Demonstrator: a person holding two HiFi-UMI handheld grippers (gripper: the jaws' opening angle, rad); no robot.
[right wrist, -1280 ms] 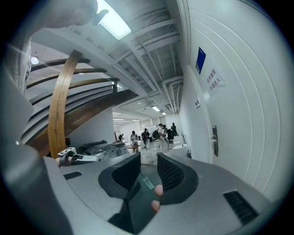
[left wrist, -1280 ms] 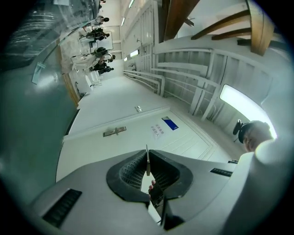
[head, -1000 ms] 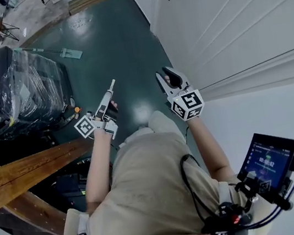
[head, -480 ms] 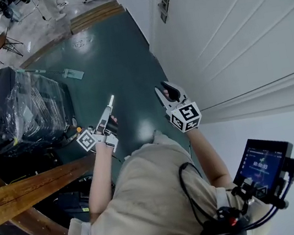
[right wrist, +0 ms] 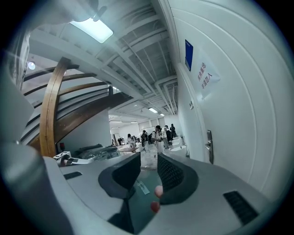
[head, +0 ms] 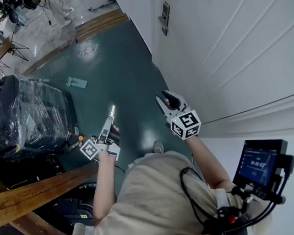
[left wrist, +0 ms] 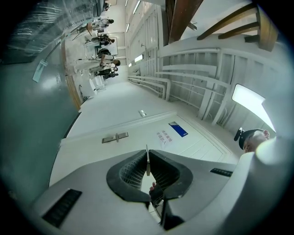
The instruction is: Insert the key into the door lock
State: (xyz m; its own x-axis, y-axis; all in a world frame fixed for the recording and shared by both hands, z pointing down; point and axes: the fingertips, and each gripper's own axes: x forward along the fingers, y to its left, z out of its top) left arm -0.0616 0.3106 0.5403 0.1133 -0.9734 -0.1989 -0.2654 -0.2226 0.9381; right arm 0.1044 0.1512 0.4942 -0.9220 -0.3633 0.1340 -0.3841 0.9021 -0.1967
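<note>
Now | left tongs point(left wrist: 147, 153): clamped together on key point(left wrist: 147, 167) | right tongs point(right wrist: 149, 158): wide apart, empty

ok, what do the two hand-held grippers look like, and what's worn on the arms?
The left hand-held gripper and right hand-held gripper both have pale grey bodies, black ribbed pads and a white cube with black square markers. The person wears a beige short-sleeved top.

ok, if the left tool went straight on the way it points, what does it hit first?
Probably the white door, beside the handle plate rather than on it, with the key in the left tool leading. The angle is shallow, so depth is uncertain.
</note>
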